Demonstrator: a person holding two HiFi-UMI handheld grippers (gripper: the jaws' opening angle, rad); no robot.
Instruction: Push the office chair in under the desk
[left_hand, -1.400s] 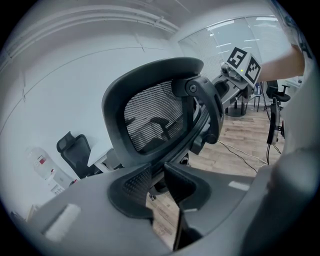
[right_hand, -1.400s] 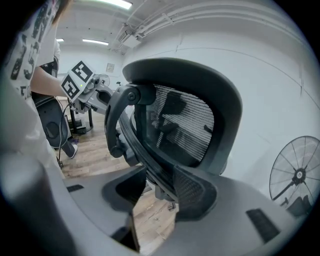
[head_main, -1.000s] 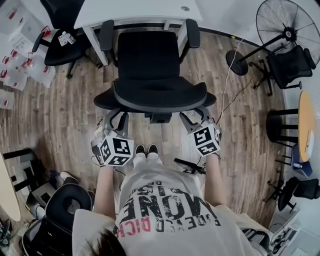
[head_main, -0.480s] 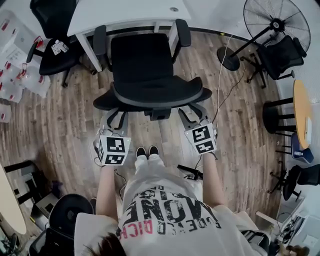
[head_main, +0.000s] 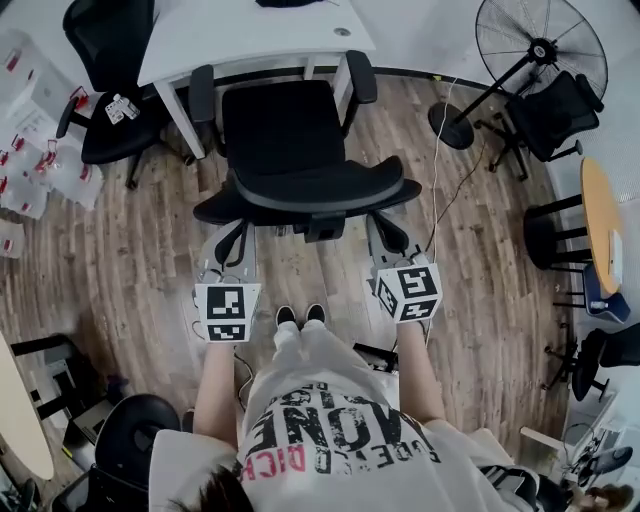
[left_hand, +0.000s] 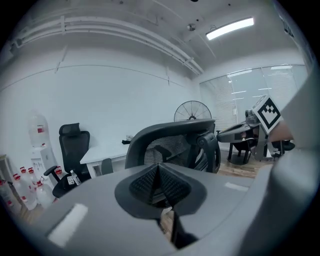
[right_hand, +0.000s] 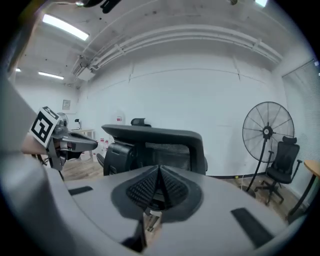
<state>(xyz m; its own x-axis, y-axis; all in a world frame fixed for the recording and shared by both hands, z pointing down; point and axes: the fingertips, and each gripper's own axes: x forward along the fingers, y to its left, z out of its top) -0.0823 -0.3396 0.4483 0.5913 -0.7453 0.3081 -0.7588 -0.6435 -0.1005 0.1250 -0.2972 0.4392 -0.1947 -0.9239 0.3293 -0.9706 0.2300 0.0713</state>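
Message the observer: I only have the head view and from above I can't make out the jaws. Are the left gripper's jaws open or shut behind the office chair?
Observer: Shut. In the left gripper view, the left gripper has just closed its jaws. The pads are together with nothing between them.
Operator: And the right one?
Observer: The same. The right gripper has just closed too, and it is empty.
Operator: Is either one touching the chair?
Observer: It looks like neither is. In both gripper views the backrest of the office chair stands beyond the jaw tips, with a gap.
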